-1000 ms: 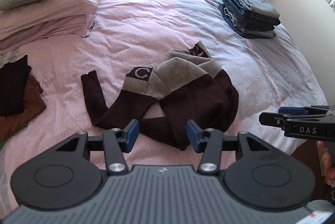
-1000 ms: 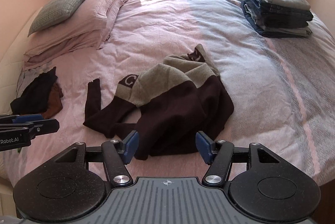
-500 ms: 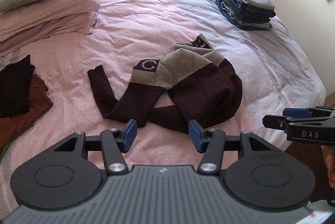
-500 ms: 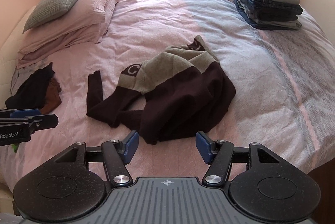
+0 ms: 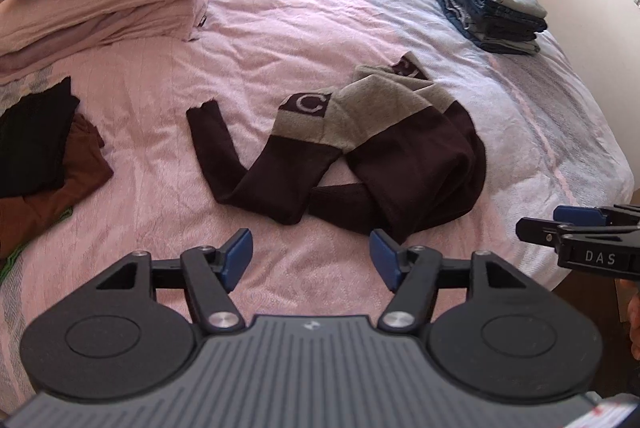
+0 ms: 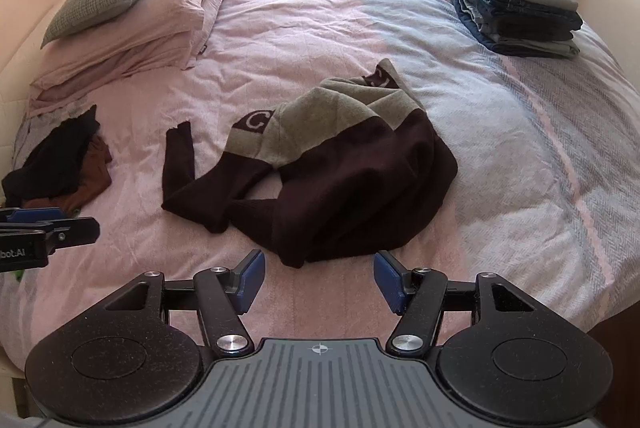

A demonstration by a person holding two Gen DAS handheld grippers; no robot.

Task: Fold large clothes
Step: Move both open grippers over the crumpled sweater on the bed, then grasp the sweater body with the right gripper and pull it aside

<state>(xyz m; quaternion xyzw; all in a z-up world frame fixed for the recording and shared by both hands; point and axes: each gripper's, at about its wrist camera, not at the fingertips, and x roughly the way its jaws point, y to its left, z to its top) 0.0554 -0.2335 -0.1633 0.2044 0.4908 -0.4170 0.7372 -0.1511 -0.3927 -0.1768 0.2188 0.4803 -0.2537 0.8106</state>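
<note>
A dark brown and grey sweater (image 5: 400,152) (image 6: 352,184) lies crumpled in the middle of the pink bed, one sleeve stretched out to the left. A patch with a white letter C shows near its shoulder. My left gripper (image 5: 311,258) hovers open above the bedspread just short of the sweater's near edge, nothing between its blue pads. My right gripper (image 6: 319,279) is open too, held over the bed in front of the sweater's hem. Each gripper shows at the edge of the other's view: the right gripper (image 5: 576,224) and the left gripper (image 6: 48,224).
A stack of folded jeans (image 5: 496,14) (image 6: 516,12) sits at the far right of the bed. Pillows (image 5: 100,0) (image 6: 132,12) are piled far left. A heap of black and brown clothes (image 5: 44,164) (image 6: 64,164) lies at the left edge. A wall is on the right.
Both grippers have pulled back from the sweater, so it now lies farther ahead of the fingers. Both have stayed open. The sweater has not moved.
</note>
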